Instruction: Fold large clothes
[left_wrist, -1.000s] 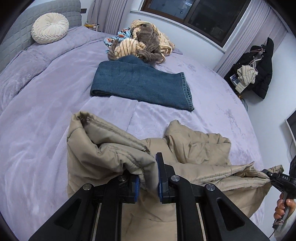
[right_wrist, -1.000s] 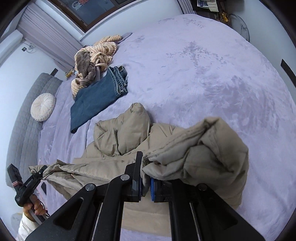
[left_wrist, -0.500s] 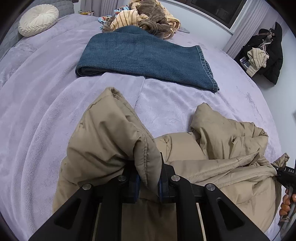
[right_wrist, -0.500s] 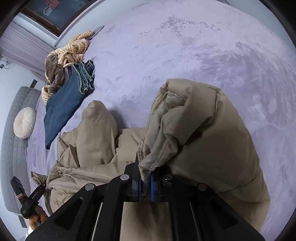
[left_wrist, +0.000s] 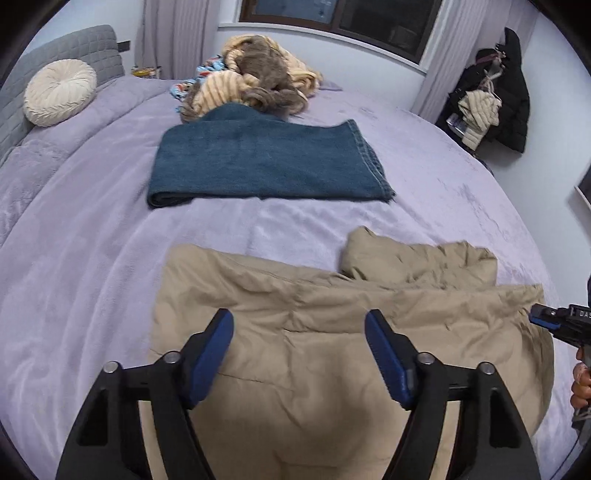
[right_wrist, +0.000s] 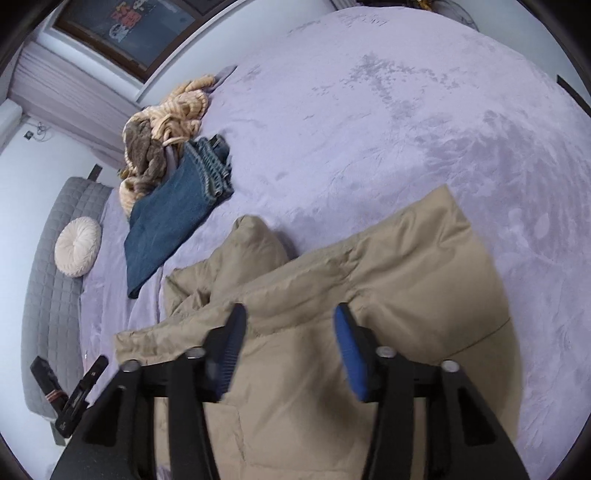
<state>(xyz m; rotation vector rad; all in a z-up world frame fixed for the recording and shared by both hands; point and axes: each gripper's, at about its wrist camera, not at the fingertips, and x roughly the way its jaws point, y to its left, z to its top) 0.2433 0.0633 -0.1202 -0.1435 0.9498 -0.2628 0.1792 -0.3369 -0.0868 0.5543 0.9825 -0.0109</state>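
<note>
A tan puffy jacket (left_wrist: 332, 332) lies folded over on the lilac bed (left_wrist: 92, 258). It also shows in the right wrist view (right_wrist: 369, 277). My left gripper (left_wrist: 299, 332) is open and empty just above the jacket's near part. My right gripper (right_wrist: 288, 332) is open and empty above the jacket's other side. The right gripper's tip shows at the right edge of the left wrist view (left_wrist: 554, 323). The left gripper shows at the lower left of the right wrist view (right_wrist: 79, 395).
Folded blue jeans (left_wrist: 258, 162) lie beyond the jacket. A heap of unfolded clothes (left_wrist: 255, 88) sits behind them near the window. A round cream cushion (left_wrist: 59, 92) rests by the grey headboard. Dark coats (left_wrist: 495, 99) hang at the far right.
Both grippers carried the jacket's edge forward and over, then opened and let go. The jacket now lies flat, folded over itself.
</note>
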